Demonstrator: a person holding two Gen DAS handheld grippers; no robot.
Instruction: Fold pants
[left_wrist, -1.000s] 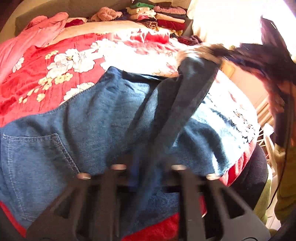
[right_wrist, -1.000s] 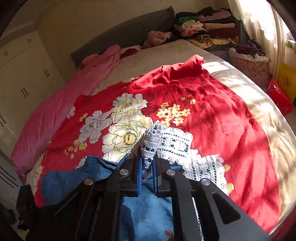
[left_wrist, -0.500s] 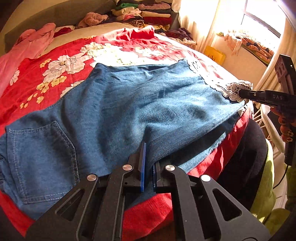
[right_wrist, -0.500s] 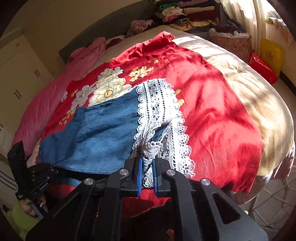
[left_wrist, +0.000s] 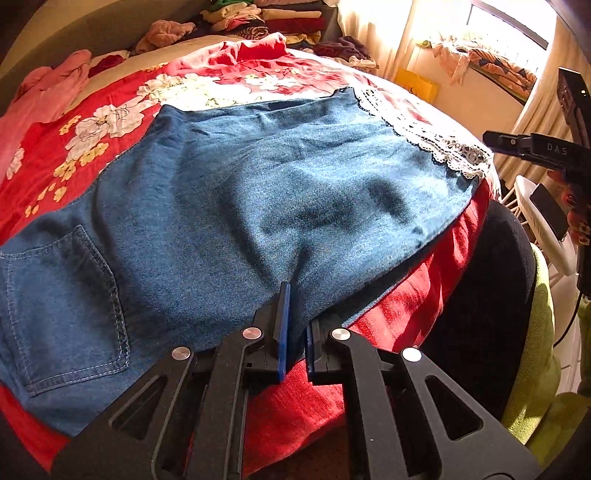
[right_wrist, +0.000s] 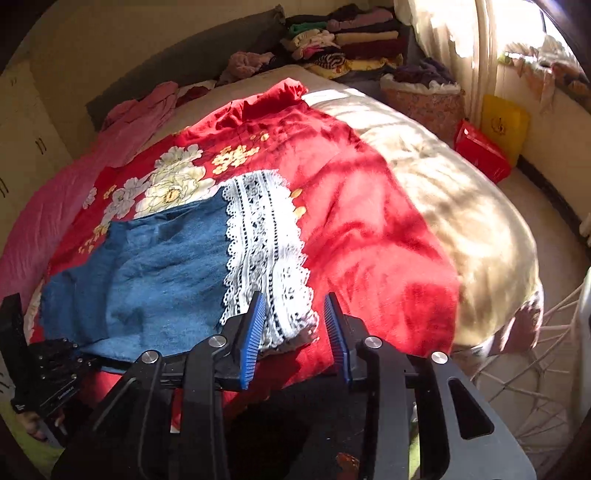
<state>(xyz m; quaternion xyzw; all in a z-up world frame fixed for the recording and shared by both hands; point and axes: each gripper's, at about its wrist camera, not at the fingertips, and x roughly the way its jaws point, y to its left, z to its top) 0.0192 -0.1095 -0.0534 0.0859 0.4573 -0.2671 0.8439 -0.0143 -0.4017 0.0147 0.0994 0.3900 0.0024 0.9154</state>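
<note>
Blue denim pants with a white lace hem lie spread flat on the red floral bedspread. A back pocket shows at the left. My left gripper is shut on the near edge of the denim. In the right wrist view the pants lie with the lace hem toward me. My right gripper is open, its blue pads on either side of the lace hem's near corner without holding it. The right gripper also shows at the right of the left wrist view.
The bed's near edge drops to dark fabric. Folded clothes are stacked at the bed's far corner. A pink blanket lies along the left. A basket, a red box and a yellow bag stand beside the bed on the right.
The pants were swung out and laid flat on the bedspread. My right gripper has opened and let go of the lace hem. My left gripper stays shut on the denim.
</note>
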